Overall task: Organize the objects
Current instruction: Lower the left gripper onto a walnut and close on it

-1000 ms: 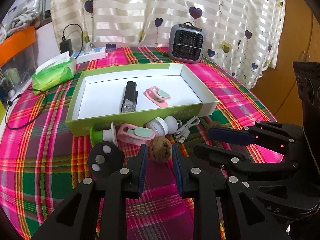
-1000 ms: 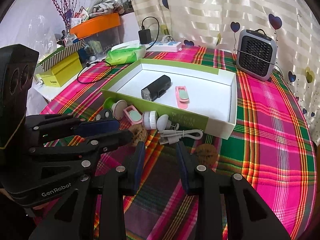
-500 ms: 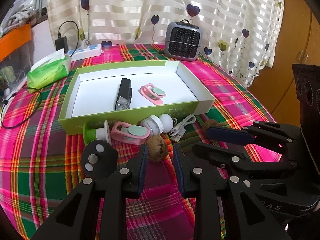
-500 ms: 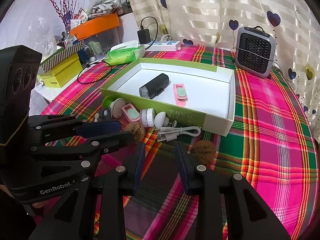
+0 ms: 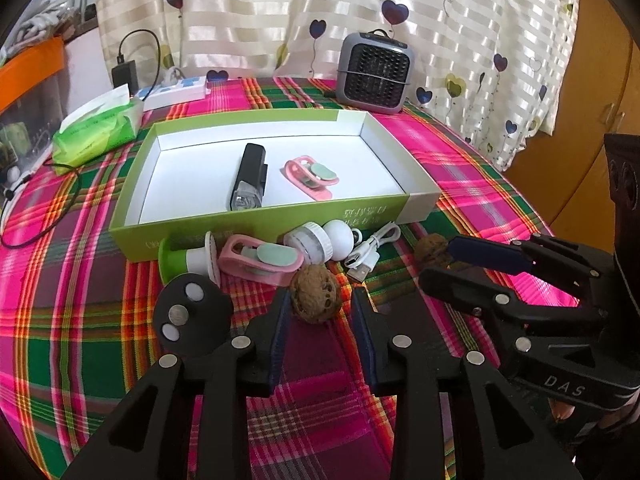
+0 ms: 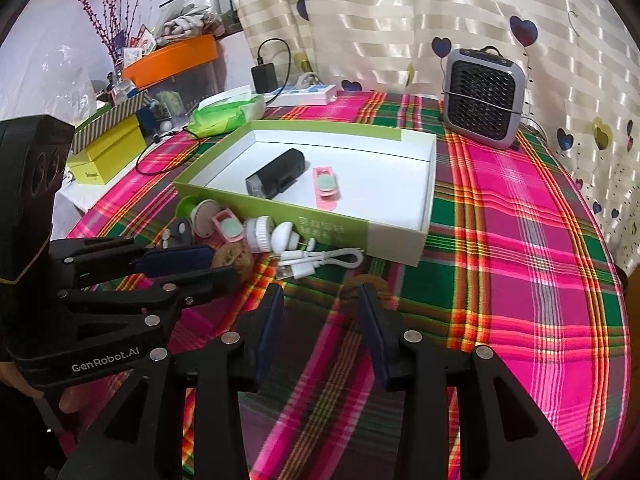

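A green box point(image 5: 256, 228) point(image 6: 400, 236) holds a black flashlight point(image 5: 250, 182) point(image 6: 276, 172) and a pink clip point(image 5: 310, 176) point(image 6: 326, 186). In front of it lie a green-and-white stopper point(image 5: 188, 258), a second pink clip point(image 5: 260, 260), a white round gadget point(image 5: 320, 240) point(image 6: 272, 234), a white USB cable point(image 5: 368, 254) point(image 6: 316, 260) and two walnuts. My left gripper point(image 5: 318, 312) is open, one walnut point(image 5: 316, 292) right at its fingertips. My right gripper point(image 6: 320, 304) is open, the other walnut point(image 6: 366, 284) by its right finger.
A black disc with silver dots point(image 5: 192, 312) lies left of the left gripper. A grey heater point(image 5: 374, 74) point(image 6: 482, 98), a green tissue pack point(image 5: 98, 128), a power strip point(image 5: 176, 90) and black cords stand at the back. Boxes point(image 6: 104, 156) sit at the far left.
Both grippers have moved forward. The left one's fingertips have closed in on its walnut, and the right one's right finger now reaches the other walnut.
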`<state>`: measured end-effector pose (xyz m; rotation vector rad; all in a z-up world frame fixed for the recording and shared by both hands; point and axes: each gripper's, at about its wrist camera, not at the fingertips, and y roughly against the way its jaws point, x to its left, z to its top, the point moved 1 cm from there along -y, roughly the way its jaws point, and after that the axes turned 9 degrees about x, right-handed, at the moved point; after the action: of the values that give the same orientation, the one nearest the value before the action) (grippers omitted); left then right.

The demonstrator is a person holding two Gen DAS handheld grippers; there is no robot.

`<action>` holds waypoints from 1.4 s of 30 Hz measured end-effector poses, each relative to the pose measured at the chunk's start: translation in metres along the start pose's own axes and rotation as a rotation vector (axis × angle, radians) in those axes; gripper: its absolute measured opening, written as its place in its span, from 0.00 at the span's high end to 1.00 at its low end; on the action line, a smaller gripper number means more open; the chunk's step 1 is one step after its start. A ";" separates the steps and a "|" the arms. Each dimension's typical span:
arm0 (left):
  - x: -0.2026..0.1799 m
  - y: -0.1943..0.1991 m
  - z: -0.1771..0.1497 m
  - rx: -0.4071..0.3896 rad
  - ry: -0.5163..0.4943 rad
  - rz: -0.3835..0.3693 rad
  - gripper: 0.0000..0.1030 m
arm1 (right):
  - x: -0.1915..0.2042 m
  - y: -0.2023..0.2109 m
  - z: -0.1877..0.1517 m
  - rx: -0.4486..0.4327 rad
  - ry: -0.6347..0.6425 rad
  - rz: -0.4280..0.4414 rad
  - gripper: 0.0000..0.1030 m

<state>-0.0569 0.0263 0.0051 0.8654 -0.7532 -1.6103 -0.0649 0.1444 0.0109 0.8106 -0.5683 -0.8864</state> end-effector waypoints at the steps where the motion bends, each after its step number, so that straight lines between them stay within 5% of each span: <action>1: 0.000 -0.001 0.000 0.002 0.000 0.001 0.72 | -0.002 0.000 0.000 0.000 -0.002 -0.001 0.61; 25: -0.002 -0.015 0.006 0.016 -0.003 0.014 0.72 | -0.022 -0.024 0.009 0.083 -0.035 -0.044 0.61; 42: 0.000 -0.011 0.003 0.001 0.006 0.003 0.73 | -0.018 -0.019 0.007 0.062 -0.018 -0.044 0.68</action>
<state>-0.0651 0.0290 -0.0027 0.8693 -0.7501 -1.6042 -0.0883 0.1497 -0.0024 0.8750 -0.5984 -0.9210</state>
